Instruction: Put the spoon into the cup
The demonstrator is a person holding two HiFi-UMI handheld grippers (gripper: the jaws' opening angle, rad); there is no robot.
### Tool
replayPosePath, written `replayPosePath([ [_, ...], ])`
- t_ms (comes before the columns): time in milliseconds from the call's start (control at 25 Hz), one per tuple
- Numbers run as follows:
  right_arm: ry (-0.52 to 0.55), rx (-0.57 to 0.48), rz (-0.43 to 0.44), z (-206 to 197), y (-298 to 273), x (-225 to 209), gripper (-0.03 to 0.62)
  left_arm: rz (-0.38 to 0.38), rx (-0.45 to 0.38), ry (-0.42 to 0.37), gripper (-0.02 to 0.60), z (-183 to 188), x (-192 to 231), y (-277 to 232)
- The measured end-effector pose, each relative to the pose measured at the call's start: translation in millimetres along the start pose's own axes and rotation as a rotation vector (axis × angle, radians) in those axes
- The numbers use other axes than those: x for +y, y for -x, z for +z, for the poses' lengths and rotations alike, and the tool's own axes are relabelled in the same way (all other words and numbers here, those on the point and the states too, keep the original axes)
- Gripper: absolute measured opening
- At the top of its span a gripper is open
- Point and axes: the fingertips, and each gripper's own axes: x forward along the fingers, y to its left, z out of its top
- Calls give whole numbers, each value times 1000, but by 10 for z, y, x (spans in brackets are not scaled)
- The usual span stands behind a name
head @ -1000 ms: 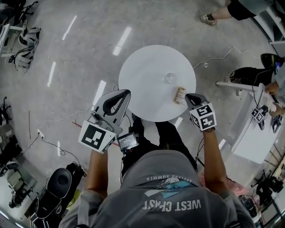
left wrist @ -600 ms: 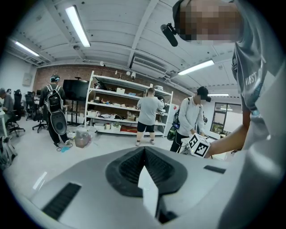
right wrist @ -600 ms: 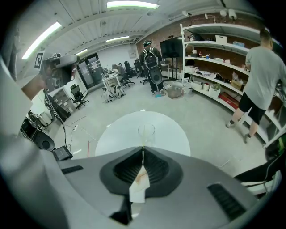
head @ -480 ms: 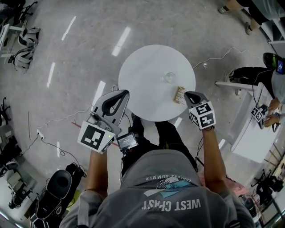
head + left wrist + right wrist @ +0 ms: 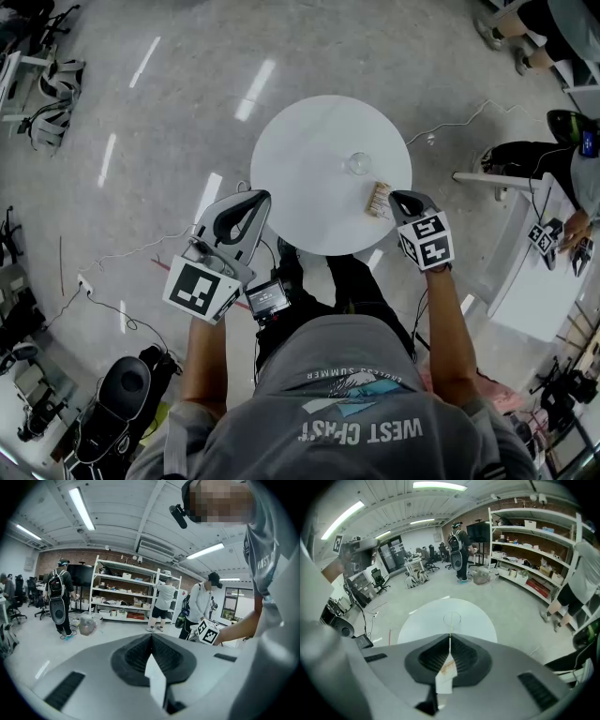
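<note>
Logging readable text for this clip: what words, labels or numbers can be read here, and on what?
"WEST COAST": back of the person's grey shirt, upside down in the head view.
"SUMMER": smaller line on the same shirt; the word before it is unclear.
Too small to read: print on the packet on the round table; the small screen at the waist.

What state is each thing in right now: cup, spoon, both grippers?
cup: upright on the table, apparently empty.
spoon: lying flat on the table, outside the cup, just beside the right gripper's tip.
left gripper: tongs shut, holding nothing, off the table's edge.
right gripper: tongs shut, not holding the spoon, aimed at the cup.
</note>
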Motion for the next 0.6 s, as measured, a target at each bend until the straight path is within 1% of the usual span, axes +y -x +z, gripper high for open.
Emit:
replayPosePath([
  [600, -6, -22, -27, 59, 43, -32, 6, -1, -1, -3, 5, 5, -1, 26],
])
